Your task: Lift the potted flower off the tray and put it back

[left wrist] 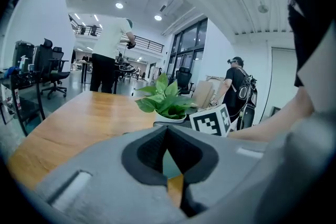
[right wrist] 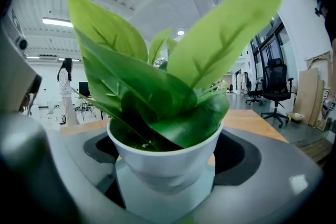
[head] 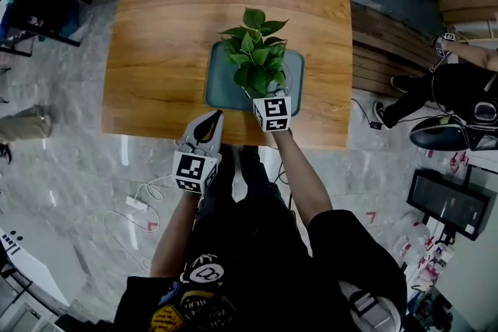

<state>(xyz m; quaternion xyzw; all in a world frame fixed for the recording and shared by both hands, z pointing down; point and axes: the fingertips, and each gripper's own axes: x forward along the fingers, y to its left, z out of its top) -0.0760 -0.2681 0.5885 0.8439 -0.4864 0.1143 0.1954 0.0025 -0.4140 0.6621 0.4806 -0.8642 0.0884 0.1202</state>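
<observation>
The potted flower [head: 253, 50], green leaves in a white pot [right wrist: 165, 157], hangs just above the teal tray [head: 222, 93] on the wooden table [head: 171, 12]. My right gripper [head: 264, 96] reaches in from the near side, and its jaws [right wrist: 165, 165] clasp the pot on both sides. The leaves fill most of the right gripper view. My left gripper [head: 211, 119] hovers over the table's near edge, left of the tray, with its jaws [left wrist: 167, 128] shut and nothing between them. From the left gripper view the flower [left wrist: 165, 99] and the right gripper's marker cube [left wrist: 211, 120] lie ahead.
A wooden bench [head: 389, 50] runs along the table's right side, where a seated person [head: 459, 89] is. Cables and a white plug strip [head: 138, 204] lie on the floor at the near left. People [left wrist: 107, 52] and office chairs [left wrist: 52, 68] stand beyond the table.
</observation>
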